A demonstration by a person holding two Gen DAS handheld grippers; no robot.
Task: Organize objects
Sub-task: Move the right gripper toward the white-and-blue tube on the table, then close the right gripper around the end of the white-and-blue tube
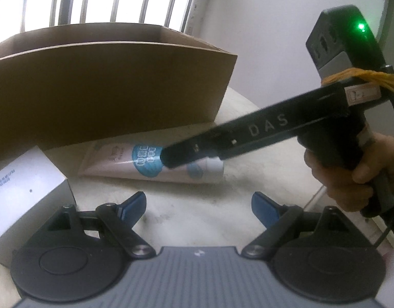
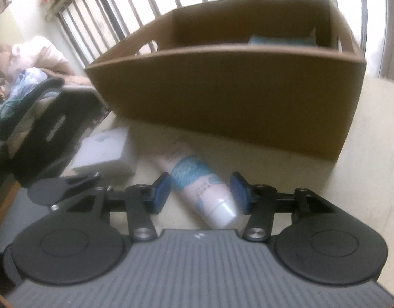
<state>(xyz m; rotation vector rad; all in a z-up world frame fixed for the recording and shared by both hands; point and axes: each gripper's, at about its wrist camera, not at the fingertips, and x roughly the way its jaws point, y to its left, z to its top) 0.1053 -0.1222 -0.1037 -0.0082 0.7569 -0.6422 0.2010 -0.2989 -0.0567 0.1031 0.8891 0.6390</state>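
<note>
A: Starting at the left, what did you make of the white box (image 1: pixel 25 177)?

B: It sat at the left edge of the desk (image 1: pixel 197 205), just beside the left hand-held gripper (image 1: pixel 198 205), whose jaws stood wide apart with nothing between them.

A: And the tube (image 2: pixel 199 192)?

B: It lay flat on the desk in front of the cardboard box (image 2: pixel 222 97), between the white box and the right hand-held gripper (image 2: pixel 200 196). Its long axis ran diagonally in the right wrist view, crimped end up and to the left toward the cardboard box, white cap down and to the right toward the camera.

A: Which hand was nearer?

B: The right, clearly. Its blue pads (image 2: pixel 162 188) straddled the cap half of the tube, jaws about half open. The left pad looked to be touching, the right one close; I couldn't tell whether the grip had bitten.

A: So the coming move?

B: I'd judge a squeeze across the tube's width, then a lift over the cardboard box's near wall.
</note>
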